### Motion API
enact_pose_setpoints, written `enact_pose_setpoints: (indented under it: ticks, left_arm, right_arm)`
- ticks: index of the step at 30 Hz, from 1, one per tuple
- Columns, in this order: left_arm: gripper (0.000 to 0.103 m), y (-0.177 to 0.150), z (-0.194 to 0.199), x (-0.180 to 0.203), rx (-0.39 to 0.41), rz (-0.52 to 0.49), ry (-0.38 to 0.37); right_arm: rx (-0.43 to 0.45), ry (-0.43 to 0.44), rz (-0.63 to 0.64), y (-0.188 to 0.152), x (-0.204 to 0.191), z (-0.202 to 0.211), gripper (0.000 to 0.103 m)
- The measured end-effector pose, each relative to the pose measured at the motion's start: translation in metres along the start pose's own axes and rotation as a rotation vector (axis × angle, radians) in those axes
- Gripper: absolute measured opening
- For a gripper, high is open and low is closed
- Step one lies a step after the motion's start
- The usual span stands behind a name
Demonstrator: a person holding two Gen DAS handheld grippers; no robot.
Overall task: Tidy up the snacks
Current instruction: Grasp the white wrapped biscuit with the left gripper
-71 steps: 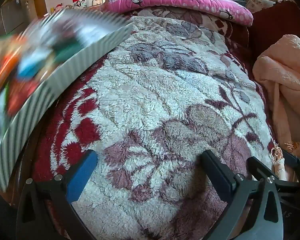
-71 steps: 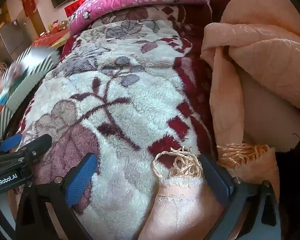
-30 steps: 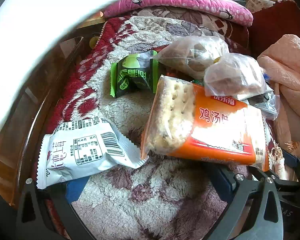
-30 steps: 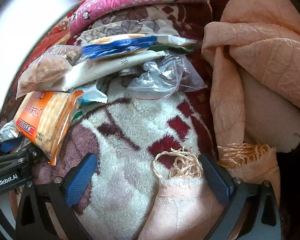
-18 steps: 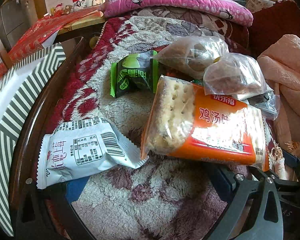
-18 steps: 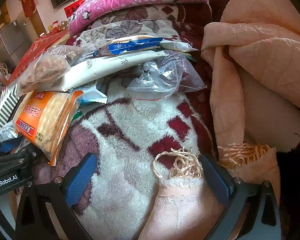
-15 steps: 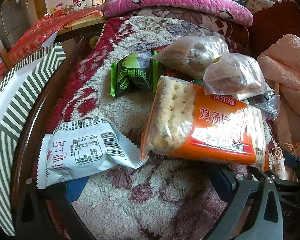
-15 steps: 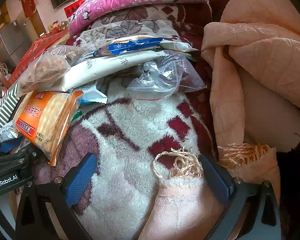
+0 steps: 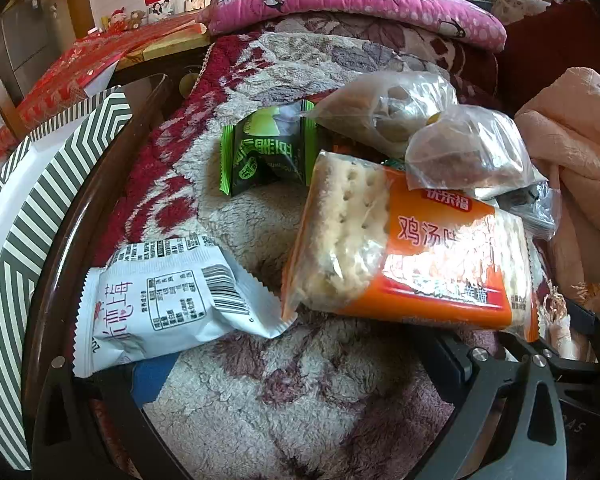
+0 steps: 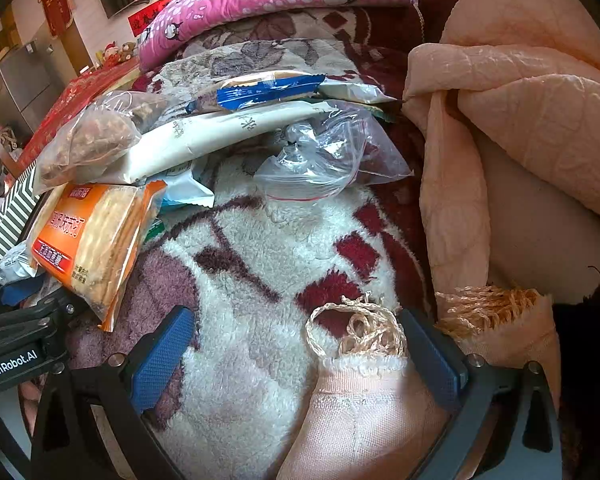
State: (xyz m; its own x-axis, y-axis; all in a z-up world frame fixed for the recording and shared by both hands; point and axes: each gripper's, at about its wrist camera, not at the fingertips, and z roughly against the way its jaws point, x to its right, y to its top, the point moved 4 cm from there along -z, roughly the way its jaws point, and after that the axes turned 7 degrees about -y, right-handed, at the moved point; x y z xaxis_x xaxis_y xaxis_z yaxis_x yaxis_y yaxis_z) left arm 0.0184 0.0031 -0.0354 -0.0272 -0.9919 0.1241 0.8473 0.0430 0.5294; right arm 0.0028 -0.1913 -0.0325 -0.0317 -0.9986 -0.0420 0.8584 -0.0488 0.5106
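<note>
Left gripper (image 9: 296,364) sits wide open, holding nothing, though the white snack packet (image 9: 168,300) drapes over its left finger and the orange cracker pack (image 9: 404,252) lies over its right. That cracker pack's long axis runs left to right across the opening, just ahead of the fingertips. Right gripper (image 10: 300,352) is wide too, empty, a fringed peach blanket (image 10: 364,396) between its fingers; the snacks lie up and left of it, so the left is nearer.
</note>
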Motion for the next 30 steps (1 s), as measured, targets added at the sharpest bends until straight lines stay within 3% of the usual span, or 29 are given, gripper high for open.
enact_pose_setpoints:
  ticks: [5, 9, 14, 18, 21, 30]
  left_arm:
    - [0.103, -0.002, 0.006, -0.006, -0.034, -0.007, -0.01]
    - [0.103, -0.002, 0.03, -0.003, -0.078, -0.055, -0.019]
    - [0.103, 0.013, 0.069, -0.018, -0.029, -0.005, -0.058]
    - [0.103, 0.021, 0.083, -0.043, -0.041, 0.034, -0.076]
    - [0.103, 0.026, 0.079, -0.06, -0.055, 0.089, -0.088]
    - [0.103, 0.027, 0.055, -0.064, -0.095, 0.151, -0.079]
  right_arm:
    - [-0.015, 0.001, 0.006, 0.001, -0.002, 0.002, 0.102]
    - [-0.081, -0.016, 0.056, 0.002, -0.006, 0.011, 0.102]
    - [-0.076, 0.049, 0.082, 0.01, -0.014, 0.044, 0.102]
    - [-0.061, 0.116, 0.127, 0.019, -0.026, 0.064, 0.102]
    - [-0.051, 0.179, 0.178, 0.024, -0.041, 0.074, 0.102]
    - [-0.018, 0.173, 0.332, 0.031, -0.077, 0.077, 0.102]
